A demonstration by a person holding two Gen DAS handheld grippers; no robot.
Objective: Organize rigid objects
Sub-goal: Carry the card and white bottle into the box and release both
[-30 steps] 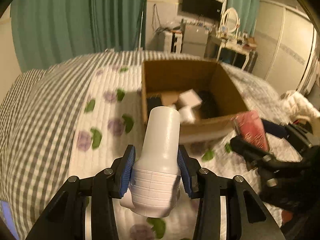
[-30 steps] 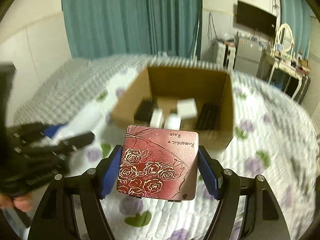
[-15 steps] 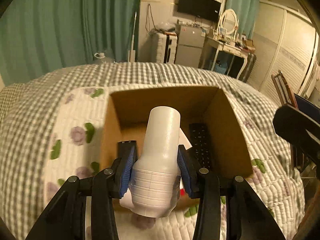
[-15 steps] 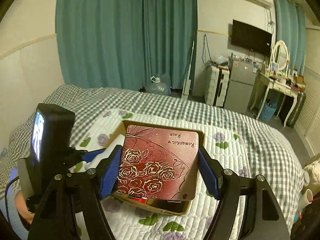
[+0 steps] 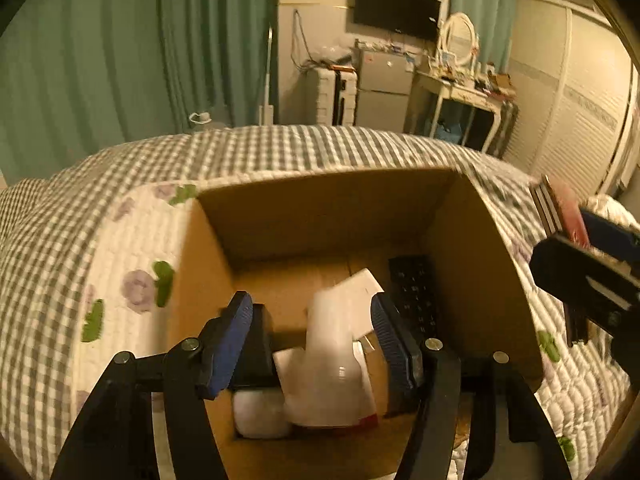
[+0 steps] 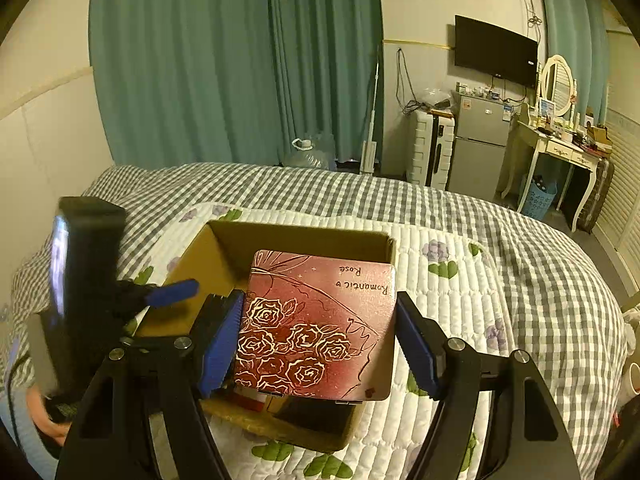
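My left gripper is open over the cardboard box. The white bottle is loose between its pads, blurred, down inside the box among white items and a black remote. My right gripper is shut on a red tin with gold roses, held above the box. The right gripper with the tin shows at the right edge of the left wrist view. The left gripper shows in the right wrist view at the box's left side.
The box sits on a white floral quilt over a grey checked bedspread. Green curtains, a small fridge, a white dressing table and a wall TV stand behind the bed.
My left gripper has opened and let go of the white bottle, which has dropped into the box. The right gripper still holds the red tin and has shifted slightly over the box.
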